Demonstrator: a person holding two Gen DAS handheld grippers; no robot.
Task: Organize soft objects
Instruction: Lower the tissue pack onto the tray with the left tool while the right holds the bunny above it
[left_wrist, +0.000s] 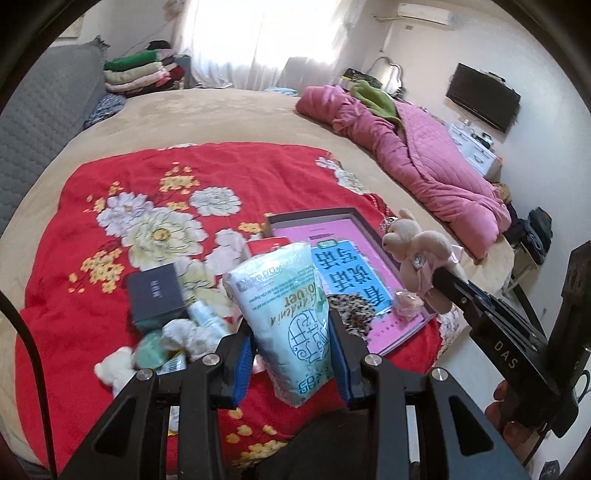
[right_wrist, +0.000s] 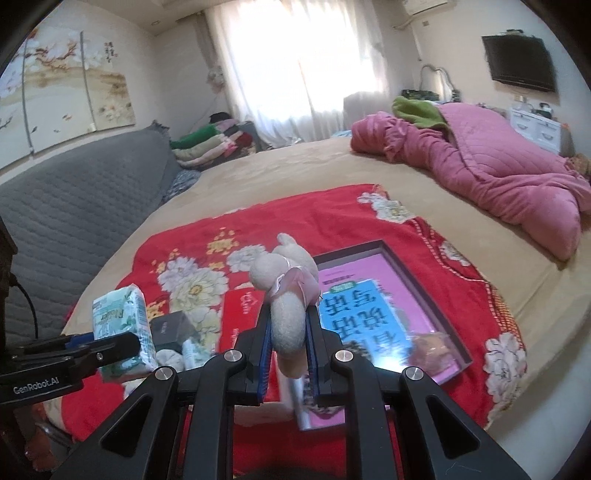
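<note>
Our left gripper (left_wrist: 291, 354) clamps a tissue pack (left_wrist: 284, 314) while our right gripper (right_wrist: 288, 354) squeezes a plush toy (right_wrist: 286, 295) above the red quilt (left_wrist: 147, 177).

A bright curtained window (right_wrist: 295, 66) fills the top centre. A TV (right_wrist: 519, 62) hangs on the white wall at upper right, a flower painting (right_wrist: 62, 92) at upper left above a grey quilted headboard (right_wrist: 74, 206). A tan bed (right_wrist: 295, 166) spans the middle.

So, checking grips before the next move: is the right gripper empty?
No, the right gripper is shut on the beige plush toy, squeezing its body between both fingers.
</note>
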